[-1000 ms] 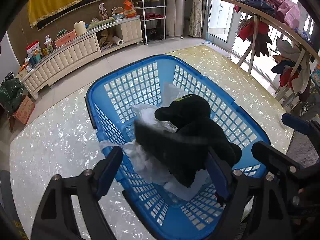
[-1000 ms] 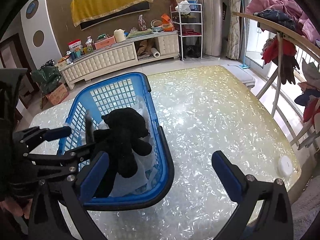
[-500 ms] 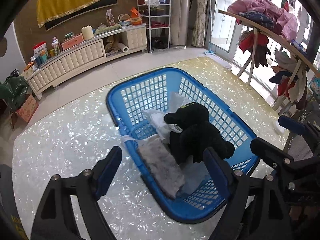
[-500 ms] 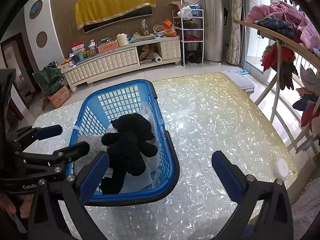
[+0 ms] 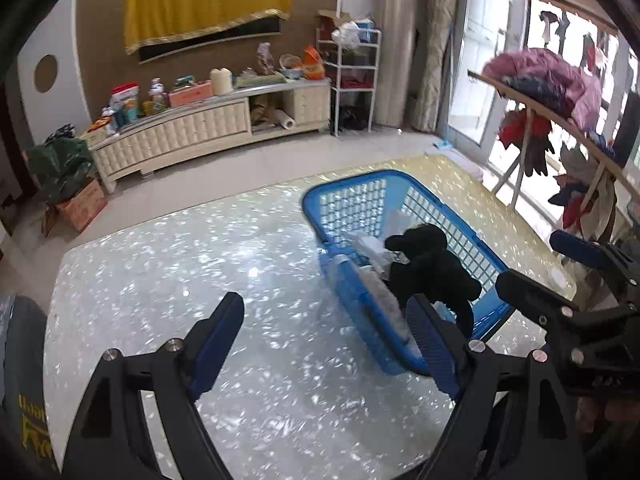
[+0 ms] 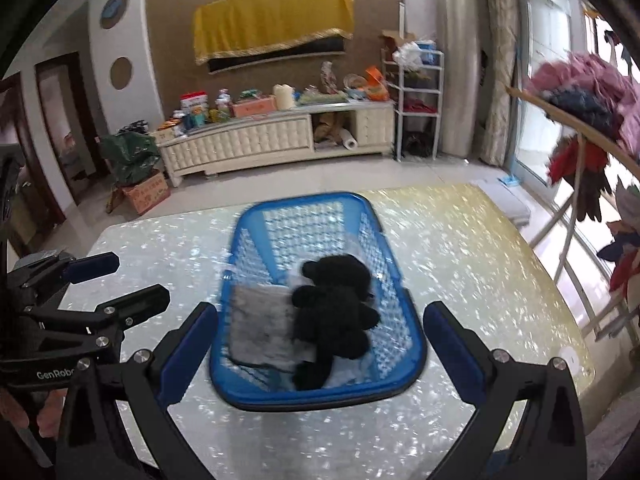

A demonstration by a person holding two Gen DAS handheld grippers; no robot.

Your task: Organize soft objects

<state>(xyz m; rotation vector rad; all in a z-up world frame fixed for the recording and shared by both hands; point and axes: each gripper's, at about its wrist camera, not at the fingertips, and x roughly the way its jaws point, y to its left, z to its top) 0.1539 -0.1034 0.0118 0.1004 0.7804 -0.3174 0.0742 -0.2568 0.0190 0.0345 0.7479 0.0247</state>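
Basket (image 6: 400, 312), blue plastic, stood on the pearly table (image 6: 460, 264) and held a black plush toy (image 6: 332, 312), a grey cloth (image 6: 260, 324) lying against the toy's left side, and pale wrapping beneath both. Left gripper (image 5: 324, 340) hung over bare tabletop left of the basket, fingers spread apart and empty. Right gripper (image 6: 316, 344) hovered at the basket's near rim, fingers likewise wide apart, gripping nothing. Clothes rack (image 6: 580, 132) stood at the right; a cabinet (image 6: 272, 140) lined the far wall.
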